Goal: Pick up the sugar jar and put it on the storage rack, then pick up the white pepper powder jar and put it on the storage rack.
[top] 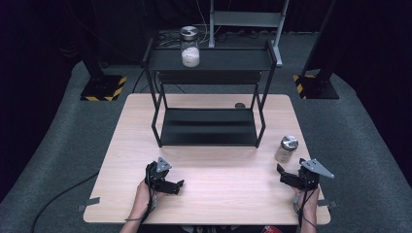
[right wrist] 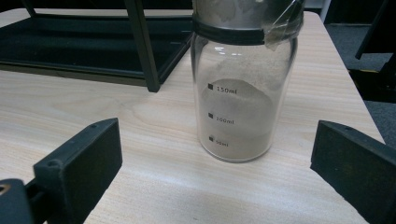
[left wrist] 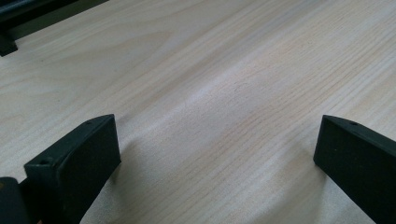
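Note:
A small glass jar (top: 285,149) with a metal lid stands upright on the right side of the wooden table (top: 209,204). In the right gripper view the jar (right wrist: 243,93) holds pale brown powder and shows volume marks. My right gripper (top: 285,175) is open just short of it, jaws wide, nothing between them (right wrist: 217,163). My left gripper (top: 174,187) rests open low over bare wood at the front left (left wrist: 217,149). A second jar (top: 190,47) with white powder stands on the top shelf of a black metal rack (top: 209,127).
The rack has a low bottom shelf (top: 209,133) and thin legs (right wrist: 142,46) close to the left of the small jar. A small dark round object (top: 239,105) lies behind the rack. The table's right edge runs near the jar.

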Motion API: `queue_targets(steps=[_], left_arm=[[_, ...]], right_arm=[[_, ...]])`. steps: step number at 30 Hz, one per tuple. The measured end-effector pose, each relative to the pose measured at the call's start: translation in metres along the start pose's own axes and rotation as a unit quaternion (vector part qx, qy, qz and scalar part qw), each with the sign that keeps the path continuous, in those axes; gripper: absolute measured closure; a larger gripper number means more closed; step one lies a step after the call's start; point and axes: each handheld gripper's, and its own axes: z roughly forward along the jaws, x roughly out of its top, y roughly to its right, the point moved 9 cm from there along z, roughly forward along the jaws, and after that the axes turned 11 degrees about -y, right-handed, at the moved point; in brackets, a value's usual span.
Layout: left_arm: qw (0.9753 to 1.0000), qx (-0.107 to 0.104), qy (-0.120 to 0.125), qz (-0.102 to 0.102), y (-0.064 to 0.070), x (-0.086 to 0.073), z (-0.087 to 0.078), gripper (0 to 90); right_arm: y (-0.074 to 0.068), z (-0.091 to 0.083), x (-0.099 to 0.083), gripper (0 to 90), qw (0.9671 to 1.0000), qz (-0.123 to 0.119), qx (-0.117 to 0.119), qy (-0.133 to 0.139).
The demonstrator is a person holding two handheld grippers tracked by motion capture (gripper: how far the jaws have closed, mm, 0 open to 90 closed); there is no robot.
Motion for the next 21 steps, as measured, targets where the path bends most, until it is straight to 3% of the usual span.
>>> queue_targets(steps=[21], left_arm=[[1.0000,0.004,0.001,-0.004,0.0015,0.0002,0.0003,0.0]], right_arm=[[0.0004,0.0009,0.0011,1.0,1.0000,-0.002,0.002,-0.005]])
